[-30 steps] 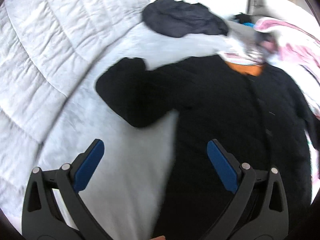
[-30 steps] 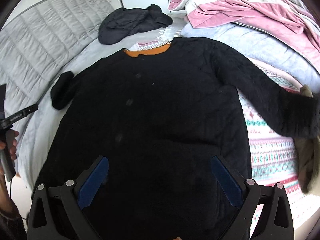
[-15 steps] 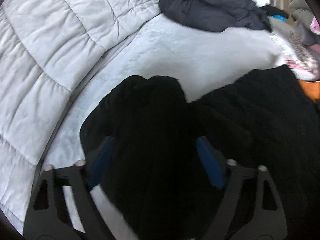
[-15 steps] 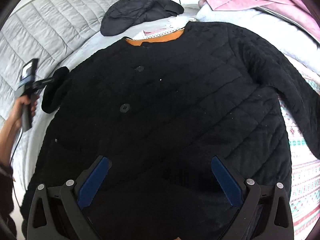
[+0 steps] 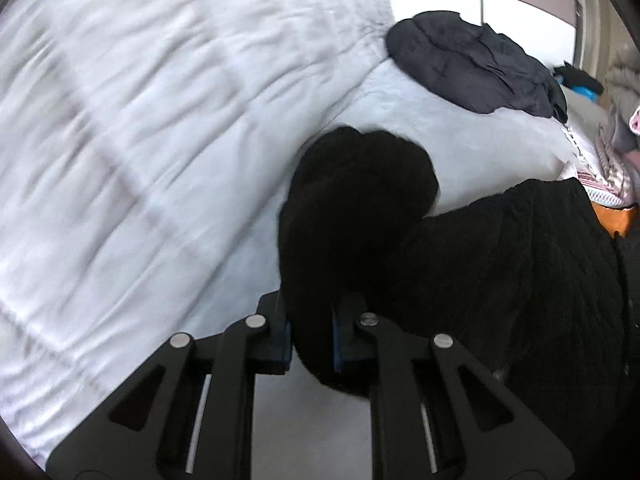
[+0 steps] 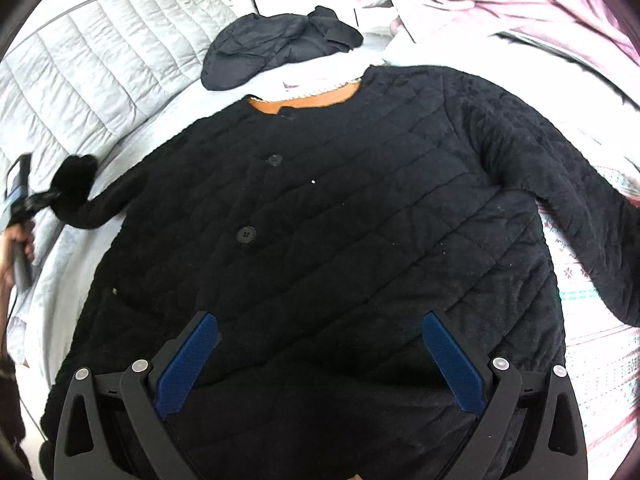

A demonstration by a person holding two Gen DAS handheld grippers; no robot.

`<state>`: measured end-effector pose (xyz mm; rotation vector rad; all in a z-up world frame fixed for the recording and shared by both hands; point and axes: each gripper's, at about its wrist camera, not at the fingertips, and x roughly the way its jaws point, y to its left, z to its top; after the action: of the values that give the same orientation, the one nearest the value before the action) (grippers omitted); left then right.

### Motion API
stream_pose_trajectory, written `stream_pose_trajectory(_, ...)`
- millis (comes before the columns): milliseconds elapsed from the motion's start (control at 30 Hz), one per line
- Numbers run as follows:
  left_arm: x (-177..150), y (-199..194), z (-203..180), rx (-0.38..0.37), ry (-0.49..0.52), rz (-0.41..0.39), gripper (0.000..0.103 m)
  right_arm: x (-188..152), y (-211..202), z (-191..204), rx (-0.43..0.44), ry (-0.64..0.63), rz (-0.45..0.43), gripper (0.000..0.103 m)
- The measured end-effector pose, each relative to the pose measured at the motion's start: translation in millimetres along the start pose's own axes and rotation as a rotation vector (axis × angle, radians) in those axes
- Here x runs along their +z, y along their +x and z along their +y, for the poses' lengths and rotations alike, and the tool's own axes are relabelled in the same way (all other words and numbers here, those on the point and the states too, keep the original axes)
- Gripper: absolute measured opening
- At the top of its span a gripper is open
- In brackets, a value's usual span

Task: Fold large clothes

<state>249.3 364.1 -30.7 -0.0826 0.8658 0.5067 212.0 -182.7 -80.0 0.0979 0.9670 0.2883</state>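
A black quilted jacket with an orange lining at the collar lies front up, spread on a pale grey bed. My left gripper is shut on the cuff of the jacket's left sleeve and holds it raised off the bed. In the right wrist view the same gripper shows at the far left, holding the sleeve end. My right gripper is open and empty, hovering over the jacket's lower hem. The other sleeve lies stretched to the right.
A dark navy garment is bunched beyond the collar. A grey quilted duvet lies on the left. Pink and white bedding is piled at the back right. A patterned blanket lies under the right sleeve.
My left gripper moved forward to the left sleeve cuff, shut on it and lifted it. My right gripper came lower and closer over the jacket body, still open.
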Motion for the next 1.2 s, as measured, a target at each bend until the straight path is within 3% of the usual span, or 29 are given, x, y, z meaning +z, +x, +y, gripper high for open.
stream_pose_trajectory(100,-26,5,30,-0.025,-0.077,0.069,0.024,0,-7,2,-0.006,-0.007,-0.022,0.103)
stream_pose_trajectory(167,-48,16,40,0.047,-0.092,0.127,0.048,-1,-12,-1,-0.02,-0.008,-0.042,0.103)
stream_pose_trajectory(267,-65,26,48,0.088,-0.128,0.187,0.064,-1,-20,-10,-0.048,0.009,-0.062,0.103)
stream_pose_trajectory(400,-72,4,43,0.025,-0.165,0.172,0.072,5,-43,-32,-0.101,0.042,-0.105,0.103)
stream_pose_trajectory(467,-70,-10,35,0.009,-0.144,0.141,0.083,9,-56,-45,-0.134,0.059,-0.13,0.103)
stream_pose_trajectory(600,-70,-38,17,-0.045,-0.096,0.099,0.084,18,-90,-93,-0.266,0.116,-0.176,0.103)
stream_pose_trajectory(767,-72,-66,-8,-0.175,-0.054,0.067,0.085,26,-135,-156,-0.399,0.221,-0.244,0.103)
stream_pose_trajectory(867,-62,-69,-35,-0.216,0.017,0.054,0.086,37,-152,-188,-0.35,0.308,-0.28,0.103)
stream_pose_trajectory(967,-37,-50,-67,-0.305,0.097,0.058,0.086,55,-146,-191,-0.28,0.276,-0.281,0.103)
stream_pose_trajectory(1067,-5,-25,-93,-0.406,0.139,0.052,0.086,83,-117,-179,-0.208,0.198,-0.267,0.103)
stream_pose_trajectory(1200,28,3,-130,-0.41,0.223,0.019,0.086,120,-66,-162,-0.197,0.111,-0.237,0.103)
